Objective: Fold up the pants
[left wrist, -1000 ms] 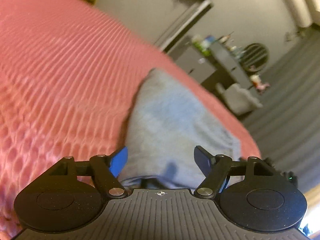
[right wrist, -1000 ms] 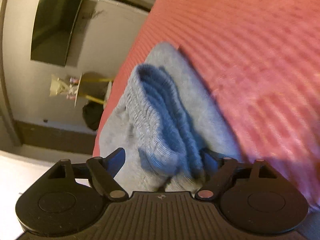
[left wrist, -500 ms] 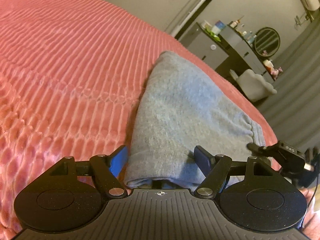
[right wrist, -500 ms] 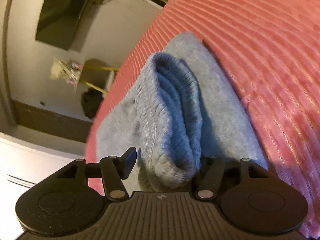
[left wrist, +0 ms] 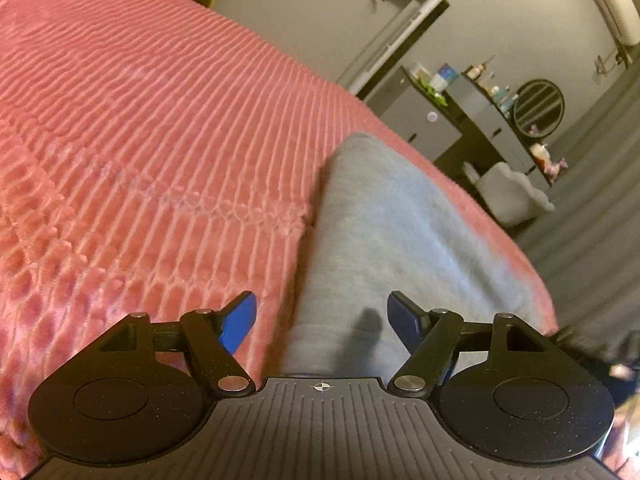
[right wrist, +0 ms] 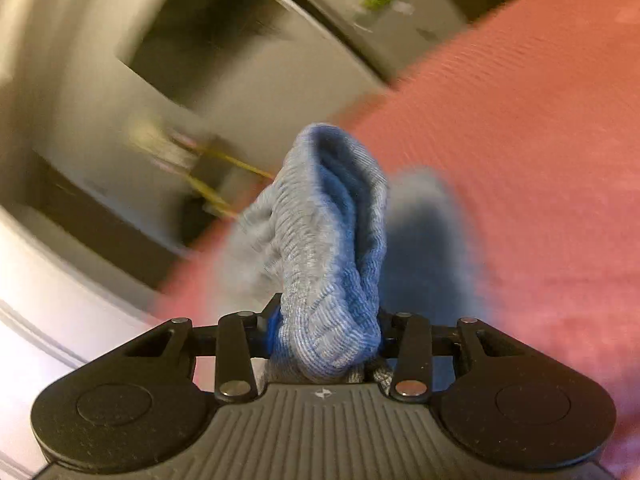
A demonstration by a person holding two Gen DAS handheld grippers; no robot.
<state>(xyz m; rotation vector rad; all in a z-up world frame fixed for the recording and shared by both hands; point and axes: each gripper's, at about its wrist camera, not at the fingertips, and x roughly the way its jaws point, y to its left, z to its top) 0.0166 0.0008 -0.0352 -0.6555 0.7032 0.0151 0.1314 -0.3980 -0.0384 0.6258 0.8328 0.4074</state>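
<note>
Clamping the ribbed band (right wrist: 332,264) of the gray pants between its fingers, your right gripper (right wrist: 326,332) holds a thick bunch of knit that stands up straight ahead of the tool and hides most of the gap. Your left gripper (left wrist: 322,316) is spread wide with nothing between its blue pads (left wrist: 239,320); the gray pants (left wrist: 400,236) lie directly under and ahead of it on the pink ribbed bedspread (left wrist: 140,152), and its fingers do not appear to touch the cloth.

Judging by this, you are at the lift of a fold: one end is gripped by the right tool, the other is not yet taken. The next move likely calls for closing the left gripper on the near edge of the cloth just below its fingers, so both ends travel together and the layer stays flat instead of dragging.

Ahead of the left tool the pants taper to a rounded end. To that tool's left the bedspread runs wide and bare, which gives you plenty of room to carry the fold that way. To its right the bed edge is close, just past the cloth, with gray floor (left wrist: 592,248), a pale stool (left wrist: 508,196) and a dark dresser (left wrist: 476,120) beyond. The right view is blurred; ahead and to its left the bed edge drops off near the cloth, so keep the carry toward the bedspread on that tool's right.
</note>
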